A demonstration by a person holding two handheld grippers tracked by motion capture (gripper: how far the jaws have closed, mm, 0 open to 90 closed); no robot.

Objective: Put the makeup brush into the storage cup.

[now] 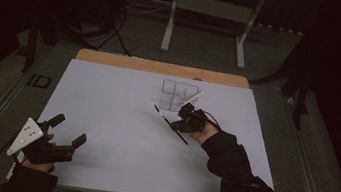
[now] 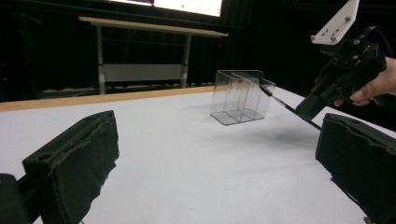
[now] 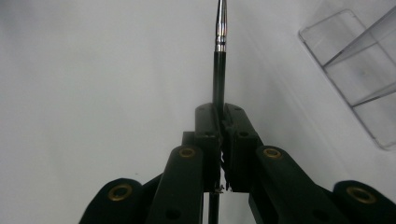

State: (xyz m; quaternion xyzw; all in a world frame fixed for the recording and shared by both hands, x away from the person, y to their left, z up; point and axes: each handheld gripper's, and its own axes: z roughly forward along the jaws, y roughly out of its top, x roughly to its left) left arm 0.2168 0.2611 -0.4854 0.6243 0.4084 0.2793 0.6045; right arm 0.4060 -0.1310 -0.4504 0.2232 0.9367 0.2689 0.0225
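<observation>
My right gripper [image 1: 177, 124] is shut on a thin black stick [image 1: 163, 114] with a silver collar and holds it a little above the white sheet. In the right gripper view the stick [image 3: 219, 60] runs straight out from between the closed jaws of the gripper [image 3: 222, 126]. Just beyond stands a clear divided box [image 1: 177, 96], with a pale stick [image 1: 191, 98] leaning in it. The left gripper view shows the same box [image 2: 240, 95], the right gripper [image 2: 310, 105] and its stick [image 2: 280, 103]. My left gripper [image 1: 68, 130] rests open at the near left, nothing between its jaws [image 2: 215, 163].
A white sheet [image 1: 124, 120] covers the table, and a wooden strip [image 1: 162, 67] shows along its far edge. On the floor behind stand a white table frame [image 1: 209, 20] and a dark tripod [image 1: 116, 33]. The room around is dark.
</observation>
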